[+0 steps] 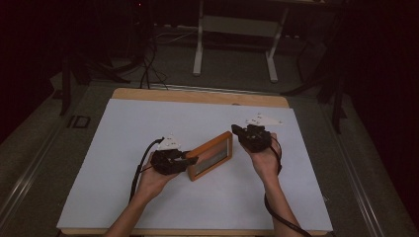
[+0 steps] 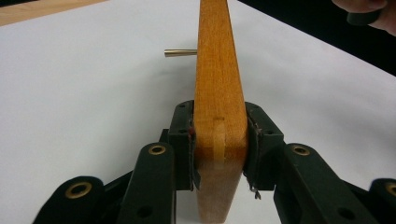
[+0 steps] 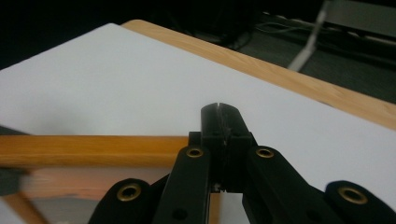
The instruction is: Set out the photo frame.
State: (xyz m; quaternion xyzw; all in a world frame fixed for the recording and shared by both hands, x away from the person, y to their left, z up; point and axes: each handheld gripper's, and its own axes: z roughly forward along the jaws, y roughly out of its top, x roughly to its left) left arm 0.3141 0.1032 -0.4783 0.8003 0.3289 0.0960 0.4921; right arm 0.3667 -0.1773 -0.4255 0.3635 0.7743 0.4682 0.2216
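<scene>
1 wooden picture frame [image 1: 211, 155] stands tilted near the middle of the white sheet [image 1: 148, 123] that covers the tabletop [image 1: 197, 95], with 1 gripper at each end of it. The left gripper [image 1: 190, 159] clamps the frame's near-left corner: in the left gripper view its 2 black jaws press on both faces of the orange-brown wood [image 2: 218, 93], and 1 short brass pin [image 2: 180, 52] sticks out sideways from the frame farther up. The frame holds a grey, glassy panel, and nothing else can be made out in it. The right gripper [image 1: 237, 130] sits at the frame's far-right corner; in the right gripper view its jaws [image 3: 219, 122] are pressed together with nothing between them, just beyond the frame's top rail [image 3: 93, 150]. 2 hands show, 1 on each gripper, forearms entering from the near edge of the tabletop. A white-legged stand [image 1: 198, 44] is on the floor beyond the far edge
</scene>
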